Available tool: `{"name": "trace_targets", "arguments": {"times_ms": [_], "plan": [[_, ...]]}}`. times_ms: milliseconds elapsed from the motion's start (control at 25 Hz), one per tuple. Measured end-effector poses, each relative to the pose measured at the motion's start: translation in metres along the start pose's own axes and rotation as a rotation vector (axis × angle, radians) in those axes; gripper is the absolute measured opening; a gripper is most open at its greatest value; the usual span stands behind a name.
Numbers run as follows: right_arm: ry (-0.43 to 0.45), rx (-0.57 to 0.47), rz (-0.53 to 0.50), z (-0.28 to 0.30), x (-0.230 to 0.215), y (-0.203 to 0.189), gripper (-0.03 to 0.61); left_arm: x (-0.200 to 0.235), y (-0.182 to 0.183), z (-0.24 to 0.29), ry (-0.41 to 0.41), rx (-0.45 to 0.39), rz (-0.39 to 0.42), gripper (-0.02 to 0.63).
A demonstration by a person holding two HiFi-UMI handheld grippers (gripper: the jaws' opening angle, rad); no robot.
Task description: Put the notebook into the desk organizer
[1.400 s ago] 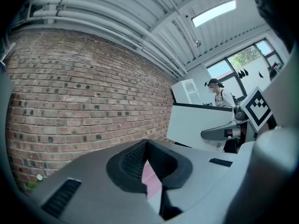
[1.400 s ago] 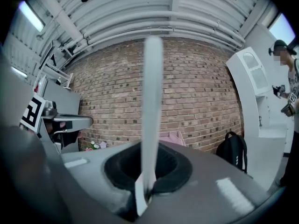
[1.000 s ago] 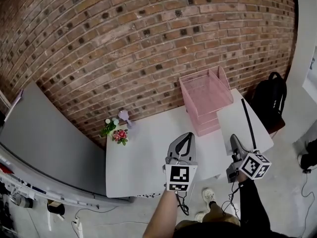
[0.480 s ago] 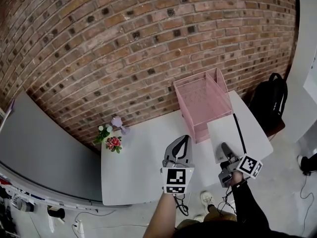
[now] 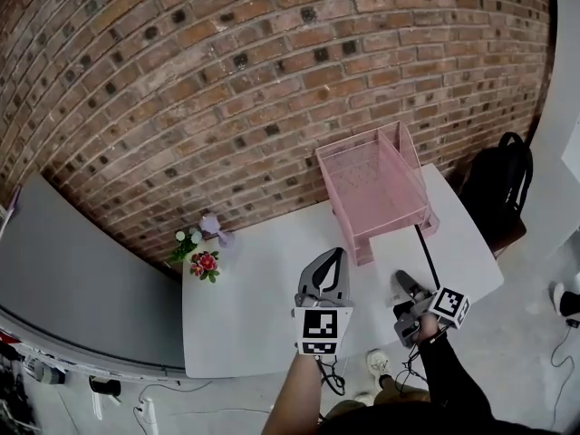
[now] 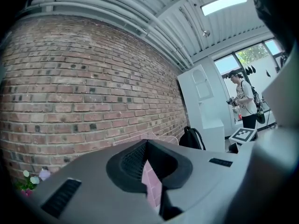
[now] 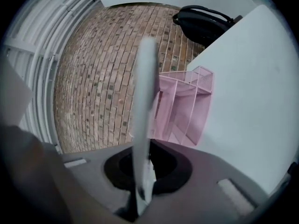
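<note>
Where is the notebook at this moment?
In the head view, the notebook is on the right, held in the right gripper over the white table, just in front of the pink organizer.

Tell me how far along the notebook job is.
Done: the right gripper is shut on the notebook. In hand: the notebook is held just in front of the pink desk organizer, not yet inside. Left: slide it in and release. The left gripper is shut and empty.

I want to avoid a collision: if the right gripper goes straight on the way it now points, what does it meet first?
Probably the pink wire-mesh desk organizer. The right gripper is shut on the thin white notebook, whose far edge would arrive first; depth is unclear.
</note>
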State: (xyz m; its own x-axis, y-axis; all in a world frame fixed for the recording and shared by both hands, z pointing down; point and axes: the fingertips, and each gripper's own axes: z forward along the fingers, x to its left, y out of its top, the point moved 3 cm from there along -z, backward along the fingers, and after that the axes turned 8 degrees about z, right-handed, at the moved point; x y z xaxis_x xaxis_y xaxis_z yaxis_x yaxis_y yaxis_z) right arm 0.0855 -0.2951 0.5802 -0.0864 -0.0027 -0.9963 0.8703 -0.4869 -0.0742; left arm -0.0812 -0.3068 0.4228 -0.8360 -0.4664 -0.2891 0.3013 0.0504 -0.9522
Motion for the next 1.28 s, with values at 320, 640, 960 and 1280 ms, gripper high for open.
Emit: {"name": "trace_targets", "arguments": {"times_ms": [320,640,960,1280], "plan": [[-0.049,0.030,0.089,0.028,-0.017,0.006,0.009,0.015,-0.006,0.017,0.031,0.025,0.002,0.009],[-0.128,0.041,0.173,0.057,-0.040,0.016,0.009,0.031,-0.013,0.037,0.061,0.048,0.003,0.009],[-0.119,0.048,0.278,0.092,-0.048,0.031,0.009,0.048,-0.017,0.055,0.103,0.067,0.009,0.009],[-0.109,0.084,0.310,0.120,-0.055,0.042,0.009,0.062,-0.021,0.073,0.132,0.078,0.022,0.009]]}}
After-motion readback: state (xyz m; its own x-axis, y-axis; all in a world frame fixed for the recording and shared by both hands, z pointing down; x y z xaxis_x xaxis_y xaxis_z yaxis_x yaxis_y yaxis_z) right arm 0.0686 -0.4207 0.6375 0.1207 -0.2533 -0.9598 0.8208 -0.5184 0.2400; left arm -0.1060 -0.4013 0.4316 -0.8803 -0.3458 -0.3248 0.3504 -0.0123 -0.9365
